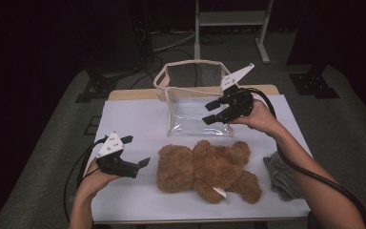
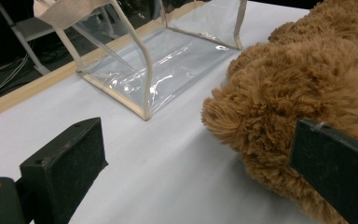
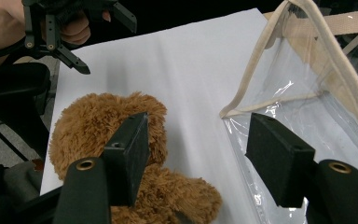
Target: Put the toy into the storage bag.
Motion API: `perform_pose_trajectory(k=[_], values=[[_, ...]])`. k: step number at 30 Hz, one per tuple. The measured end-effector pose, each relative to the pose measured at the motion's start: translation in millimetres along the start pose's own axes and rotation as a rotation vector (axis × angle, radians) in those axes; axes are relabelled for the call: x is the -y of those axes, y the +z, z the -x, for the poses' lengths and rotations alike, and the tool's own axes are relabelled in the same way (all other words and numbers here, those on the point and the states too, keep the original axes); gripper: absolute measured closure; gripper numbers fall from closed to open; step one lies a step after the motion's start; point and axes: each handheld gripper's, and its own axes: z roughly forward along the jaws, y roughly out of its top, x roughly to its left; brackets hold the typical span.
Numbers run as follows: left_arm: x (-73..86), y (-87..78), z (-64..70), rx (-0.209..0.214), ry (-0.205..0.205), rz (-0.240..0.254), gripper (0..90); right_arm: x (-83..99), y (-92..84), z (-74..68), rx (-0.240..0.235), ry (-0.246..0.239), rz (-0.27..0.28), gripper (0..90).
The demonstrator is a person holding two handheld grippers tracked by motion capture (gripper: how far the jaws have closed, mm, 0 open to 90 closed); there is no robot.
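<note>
White table | teddy bear mid-front, clear bag behind | left claw, right claw both spread, empty

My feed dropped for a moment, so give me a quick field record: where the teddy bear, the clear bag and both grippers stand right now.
teddy bear: lying flat on the white table cover, near the front edge, not gripped
clear bag: standing open behind the bear, beige trim, nothing seen inside
left gripper: open, beside the bear's head, nothing between its jaws
right gripper: open, raised at the bag's front right corner, holding nothing
grey cloth: crumpled at the table's right edge, beside the bear
</note>
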Motion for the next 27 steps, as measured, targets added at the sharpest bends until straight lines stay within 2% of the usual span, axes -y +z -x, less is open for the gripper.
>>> perform_pose_trajectory(k=[5,13,27], values=[[0.8,-0.5,-0.9,0.001,-0.004,-0.002,3.0,-6.5,1.2,1.8,-0.008,-0.015,-0.006,37.7],[3.1,1.4,-1.0,0.009,0.001,-0.02,2.9,-24.5,5.4,9.0,0.005,-0.033,-0.032,37.9],[4.0,1.1,-1.7,0.011,-0.007,-0.022,2.9,-54.0,8.6,34.4,0.04,-0.033,-0.078,38.0]])
